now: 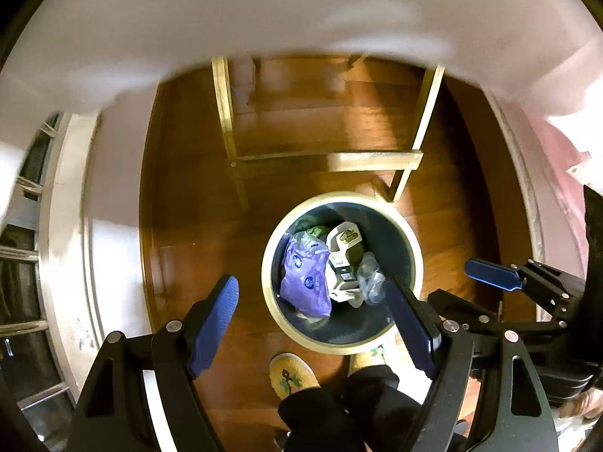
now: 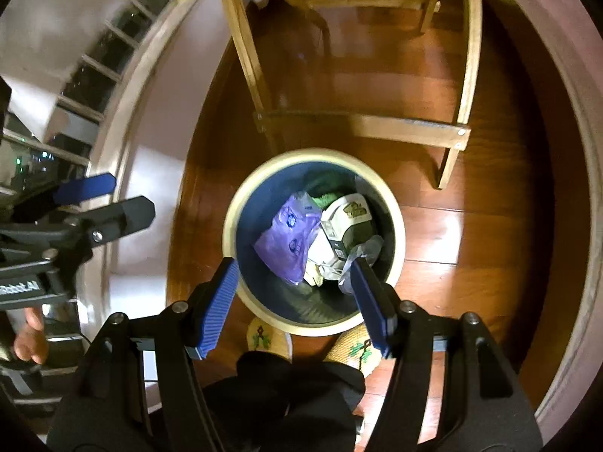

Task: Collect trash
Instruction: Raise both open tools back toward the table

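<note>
A round bin with a cream rim (image 1: 339,196) (image 2: 312,154) and a dark inside stands on the wood floor right below both grippers. In it lie a purple plastic bag (image 1: 305,282) (image 2: 286,245), a white and green carton (image 1: 343,256) (image 2: 348,222) and crumpled clear plastic (image 1: 371,277) (image 2: 363,250). My left gripper (image 1: 312,322) hangs open over the bin's near edge with nothing between its fingers. My right gripper (image 2: 296,303) is open and empty above the same edge. The clear plastic shows just past its right fingertip; whether they touch I cannot tell.
A pale wooden frame with legs and a crossbar (image 1: 371,160) (image 2: 410,130) stands just beyond the bin. The person's slippers (image 1: 292,374) (image 2: 264,335) and dark trousers are at the bin's near side. White wall and skirting run along the left, with a window there.
</note>
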